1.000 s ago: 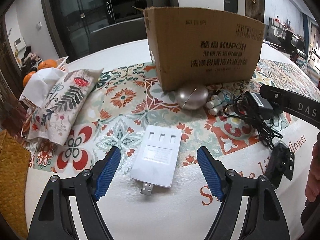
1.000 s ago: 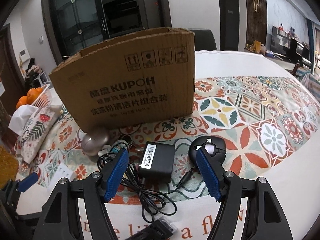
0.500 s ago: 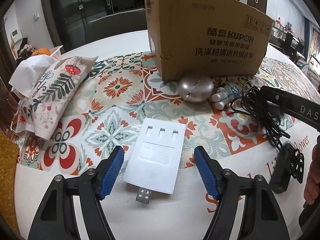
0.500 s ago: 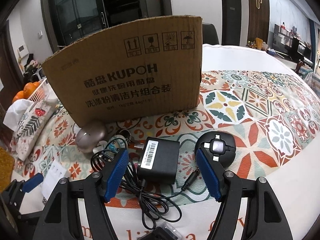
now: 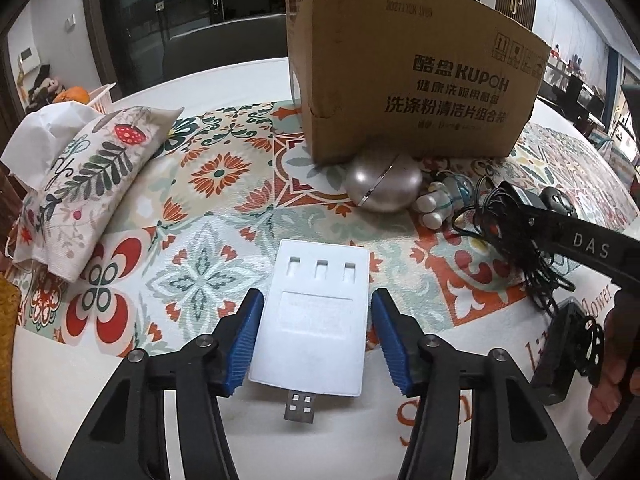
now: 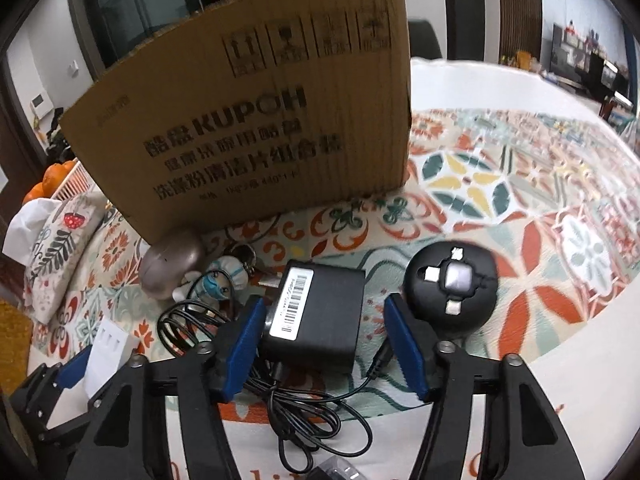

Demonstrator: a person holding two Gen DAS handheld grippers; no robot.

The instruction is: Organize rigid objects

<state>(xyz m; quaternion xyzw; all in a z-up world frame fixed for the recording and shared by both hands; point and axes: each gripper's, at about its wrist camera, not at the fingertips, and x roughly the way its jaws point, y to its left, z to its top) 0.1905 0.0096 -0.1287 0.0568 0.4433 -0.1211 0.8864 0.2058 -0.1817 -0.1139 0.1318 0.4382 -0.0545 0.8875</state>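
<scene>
A flat white USB hub lies on the patterned tablecloth, its plug toward me. My left gripper is open, with a blue pad on each side of the hub and narrow gaps between. A black power adapter with a barcode label and a tangled black cable lies between the open pads of my right gripper. A cardboard box stands behind, and it also shows in the right wrist view.
A silver egg-shaped case, a small white figurine and a black round adapter lie near the box. A floral tissue pouch and a basket of oranges sit at the left. A small black clip-like object lies at the right.
Both grippers have moved forward and down. The left now straddles the white hub and the right straddles the black adapter. The gap between the jaws has narrowed on both.
</scene>
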